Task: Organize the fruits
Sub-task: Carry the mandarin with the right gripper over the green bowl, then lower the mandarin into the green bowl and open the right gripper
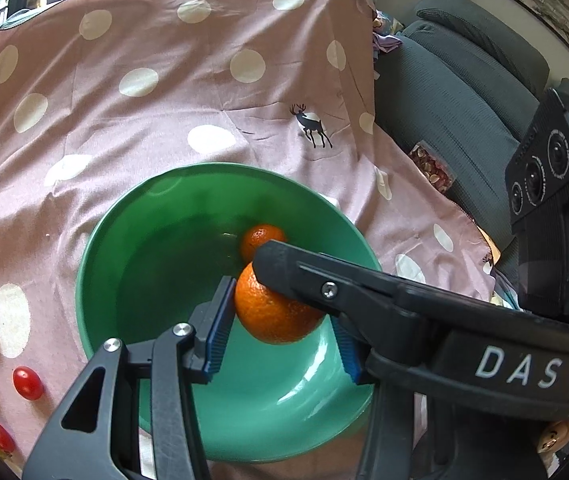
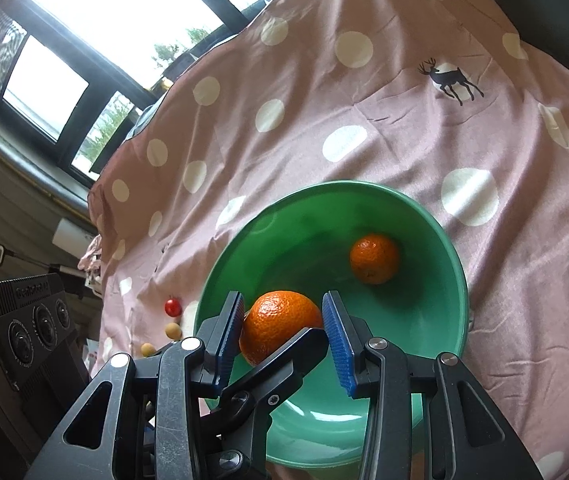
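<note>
Over the green bowl near the cloth's front edge: both grippers, left and right, clamp one orange from crossing directions; second orange lies beyond, on the bowl floor.

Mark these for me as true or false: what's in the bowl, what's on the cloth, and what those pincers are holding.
1. The bowl is green. True.
2. One orange lies loose inside the bowl. True.
3. The right gripper has nothing between its fingers. False: a second orange sits between its blue pads, above the bowl.
4. The cherry tomatoes are in the bowl. False: they lie on the cloth beside it.
5. The cloth is striped. False: it is pink with white dots and small deer.
</note>
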Motion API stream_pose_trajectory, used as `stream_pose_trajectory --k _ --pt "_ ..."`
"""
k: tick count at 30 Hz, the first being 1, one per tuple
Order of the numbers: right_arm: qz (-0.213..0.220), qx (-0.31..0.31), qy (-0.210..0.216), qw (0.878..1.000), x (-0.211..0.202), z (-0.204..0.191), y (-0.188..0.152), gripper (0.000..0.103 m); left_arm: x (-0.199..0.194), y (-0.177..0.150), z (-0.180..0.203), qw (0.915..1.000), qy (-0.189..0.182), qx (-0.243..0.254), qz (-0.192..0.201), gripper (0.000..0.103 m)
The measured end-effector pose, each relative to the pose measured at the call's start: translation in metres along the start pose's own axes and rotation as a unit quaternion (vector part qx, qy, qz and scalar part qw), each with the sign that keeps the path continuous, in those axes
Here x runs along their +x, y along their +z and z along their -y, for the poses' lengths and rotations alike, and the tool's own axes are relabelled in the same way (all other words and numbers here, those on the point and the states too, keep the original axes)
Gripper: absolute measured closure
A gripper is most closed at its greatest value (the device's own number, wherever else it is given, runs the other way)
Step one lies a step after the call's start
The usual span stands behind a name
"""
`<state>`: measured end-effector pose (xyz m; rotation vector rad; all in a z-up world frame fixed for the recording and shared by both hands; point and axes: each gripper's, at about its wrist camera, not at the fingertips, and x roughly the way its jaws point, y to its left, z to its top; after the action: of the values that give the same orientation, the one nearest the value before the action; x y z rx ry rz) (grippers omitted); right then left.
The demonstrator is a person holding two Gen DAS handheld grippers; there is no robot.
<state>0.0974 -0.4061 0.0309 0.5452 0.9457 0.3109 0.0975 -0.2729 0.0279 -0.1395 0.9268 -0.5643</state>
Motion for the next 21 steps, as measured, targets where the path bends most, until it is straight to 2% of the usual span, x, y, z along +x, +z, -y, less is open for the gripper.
stream_pose_trajectory --k 21 --pt "-0.015 0.013 -0.016 1.000 0.007 0.011 0.002 0.059 0.015 -0.002 -0.002 0.9997 -0.014 -0.006 -0.020 0.057"
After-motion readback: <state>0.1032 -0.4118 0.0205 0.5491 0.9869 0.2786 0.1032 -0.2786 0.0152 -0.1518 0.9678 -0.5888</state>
